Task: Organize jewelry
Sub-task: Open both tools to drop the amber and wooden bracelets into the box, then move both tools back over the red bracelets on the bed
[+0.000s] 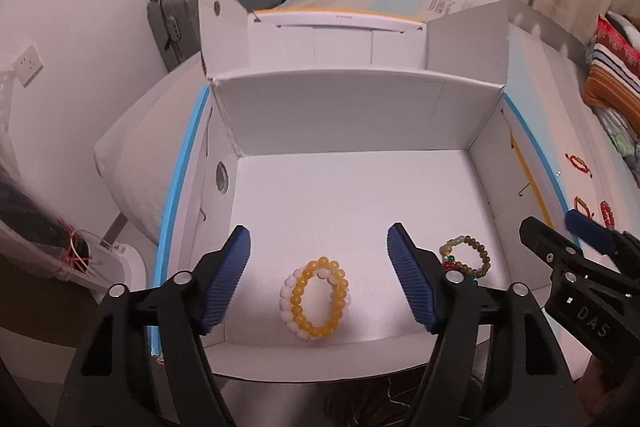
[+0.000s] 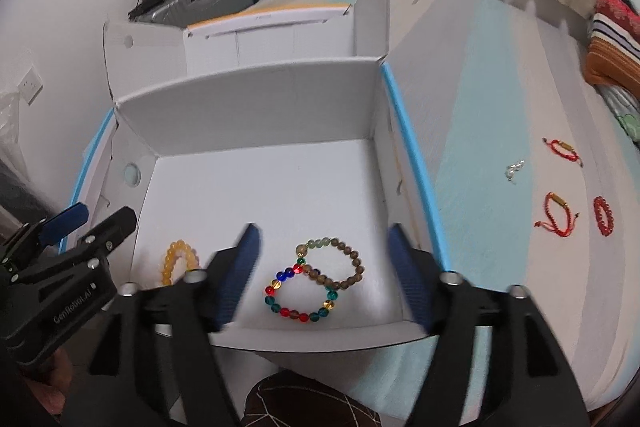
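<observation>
Left wrist view shows the left hand-held gripper tilted downward, jaws apart over the yellow bead bracelet lying in the white box, while the right hand-held gripper hangs likewise spread above the multicoloured bead bracelet.

Home bedroom: suitcases, striped bedding.
</observation>
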Available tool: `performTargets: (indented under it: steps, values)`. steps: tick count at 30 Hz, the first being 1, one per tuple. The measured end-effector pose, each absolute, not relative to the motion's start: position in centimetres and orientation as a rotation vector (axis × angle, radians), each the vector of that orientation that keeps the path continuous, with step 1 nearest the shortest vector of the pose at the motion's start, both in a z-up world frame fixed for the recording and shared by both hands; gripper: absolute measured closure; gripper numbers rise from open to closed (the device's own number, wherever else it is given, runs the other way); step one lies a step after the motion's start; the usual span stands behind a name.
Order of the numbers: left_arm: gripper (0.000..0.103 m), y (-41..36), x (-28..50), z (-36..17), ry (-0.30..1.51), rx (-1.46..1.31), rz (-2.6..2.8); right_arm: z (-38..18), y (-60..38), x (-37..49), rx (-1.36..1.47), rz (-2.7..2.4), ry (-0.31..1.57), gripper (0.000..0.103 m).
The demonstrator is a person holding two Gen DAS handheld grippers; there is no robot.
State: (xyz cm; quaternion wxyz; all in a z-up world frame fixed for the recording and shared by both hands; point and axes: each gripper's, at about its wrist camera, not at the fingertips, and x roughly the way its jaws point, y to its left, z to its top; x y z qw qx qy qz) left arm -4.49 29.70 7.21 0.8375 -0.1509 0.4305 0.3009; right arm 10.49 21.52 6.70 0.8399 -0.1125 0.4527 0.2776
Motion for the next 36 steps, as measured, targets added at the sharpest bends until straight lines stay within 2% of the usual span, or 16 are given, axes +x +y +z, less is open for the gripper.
performTargets:
  steps: [1,7,10,22,36]
  values:
    - [0.028,29.5,-4.4,7.3,0.91,-0.317,0.628,7.0,21.3,10.5,-0.231,0.572,0.945,0.023]
    - [0.01,28.3,-4.0,7.7,0.89,-0.293,0.616,8.7,19.9,10.1,-0.205,0.549,0.868,0.01]
    - [0.006,27.7,-3.5,8.0,0.881,-0.281,0.603,9.5,18.9,10.0,-0.197,0.537,0.837,0.008]
    - [0.006,22.9,-0.4,9.0,0.844,-0.247,0.524,11.5,12.1,11.8,-0.171,0.459,0.77,0.008]
    - [0.006,13.3,5.6,9.0,0.844,-0.184,0.382,11.3,-1.9,16.8,-0.101,0.273,0.8,0.008]
